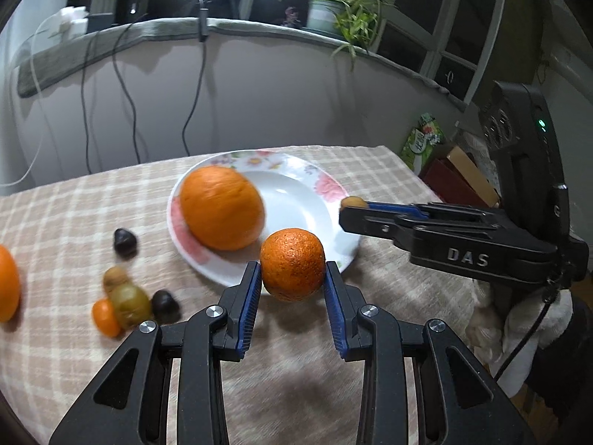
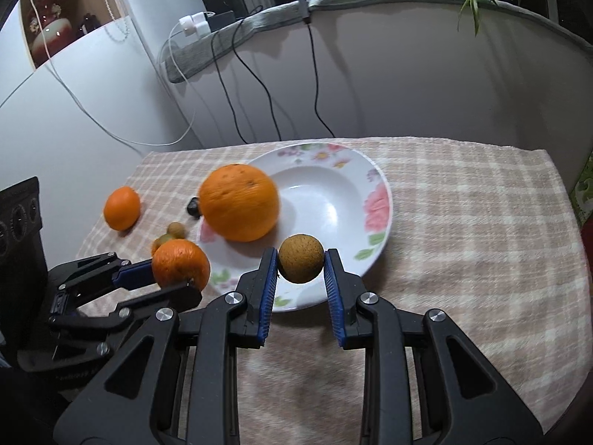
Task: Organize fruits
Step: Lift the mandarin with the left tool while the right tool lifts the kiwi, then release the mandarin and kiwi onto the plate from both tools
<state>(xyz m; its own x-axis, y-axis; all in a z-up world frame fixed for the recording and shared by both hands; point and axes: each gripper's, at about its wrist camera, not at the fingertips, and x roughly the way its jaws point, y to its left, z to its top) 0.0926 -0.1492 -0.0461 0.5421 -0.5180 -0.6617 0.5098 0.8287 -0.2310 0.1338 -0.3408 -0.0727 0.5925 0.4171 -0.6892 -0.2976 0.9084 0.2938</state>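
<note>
My left gripper is shut on a small orange mandarin and holds it above the near rim of a white floral plate. A large orange lies on the plate's left side. My right gripper is shut on a small round brown fruit above the plate's near rim. The right gripper shows in the left wrist view at the plate's right edge. The left gripper with the mandarin shows in the right wrist view, left of the plate.
Left of the plate on the checked tablecloth lie two dark chestnuts, a green fruit, a brown longan, a small kumquat and another orange. Cables hang behind the table. Boxes stand off its right edge.
</note>
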